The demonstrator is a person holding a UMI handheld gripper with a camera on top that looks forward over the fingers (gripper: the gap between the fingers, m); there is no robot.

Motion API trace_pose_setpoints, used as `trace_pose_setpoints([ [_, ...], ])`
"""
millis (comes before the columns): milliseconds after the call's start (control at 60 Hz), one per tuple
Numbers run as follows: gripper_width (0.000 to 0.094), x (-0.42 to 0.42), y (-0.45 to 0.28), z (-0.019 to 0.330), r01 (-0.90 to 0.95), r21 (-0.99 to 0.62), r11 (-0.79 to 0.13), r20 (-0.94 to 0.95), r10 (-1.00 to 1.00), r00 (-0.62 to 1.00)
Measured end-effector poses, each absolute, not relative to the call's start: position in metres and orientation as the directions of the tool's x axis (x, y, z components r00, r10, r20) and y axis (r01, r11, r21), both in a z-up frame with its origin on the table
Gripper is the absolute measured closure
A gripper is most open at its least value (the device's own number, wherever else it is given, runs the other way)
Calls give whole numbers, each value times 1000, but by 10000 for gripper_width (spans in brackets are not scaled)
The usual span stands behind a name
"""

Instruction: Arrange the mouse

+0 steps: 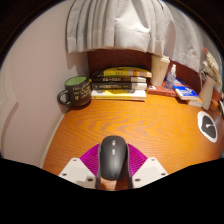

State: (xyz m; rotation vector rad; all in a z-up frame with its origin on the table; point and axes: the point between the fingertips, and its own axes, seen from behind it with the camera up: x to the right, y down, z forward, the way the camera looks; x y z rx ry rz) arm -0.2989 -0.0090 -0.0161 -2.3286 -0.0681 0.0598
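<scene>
Between the fingers of the gripper [113, 172], low in the gripper view, sits a dark grey computer mouse [113, 156], its length pointing forward along the fingers. Magenta pads [91, 158] show at both of its flanks and appear pressed against it; the fingers are clamped on the mouse with no visible gap on either side. Whether the mouse rests on the surface or is lifted clear of it cannot be told.

Beneath and ahead of the mouse extends a wooden desk [120, 115] with an orange-brown top. At its far side, against the wall, stands a dark mug [77, 93] bearing yellow lettering, handle turned away from the books. Just beside the mug lies a stack of books [122, 81], the uppermost with a dark spine and yellow print. Further along the same far edge is a blue item [185, 93], too small to identify, with other small objects near it that cannot be made out. Near the desk's right-hand side lies a white object with a dark centre [209, 126], only partly in view. Behind the desk hangs a pale pleated curtain [120, 25].
</scene>
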Motion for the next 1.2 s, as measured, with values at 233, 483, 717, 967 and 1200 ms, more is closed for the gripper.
trace_pose_setpoints([
  [233, 592, -299, -9, -15, 92, -691, -717, -4, 130, 991],
  [483, 589, -222, -13, 81, 57, -766, -641, -15, 106, 994],
  [717, 588, -61, 3, 194, 4, -855, -519, 14, -15, 1000],
  [967, 591, 116, 29, 176, -19, -837, -546, 70, -141, 987],
  [1200, 592, 208, 42, 69, -83, -757, -648, 60, -196, 979],
])
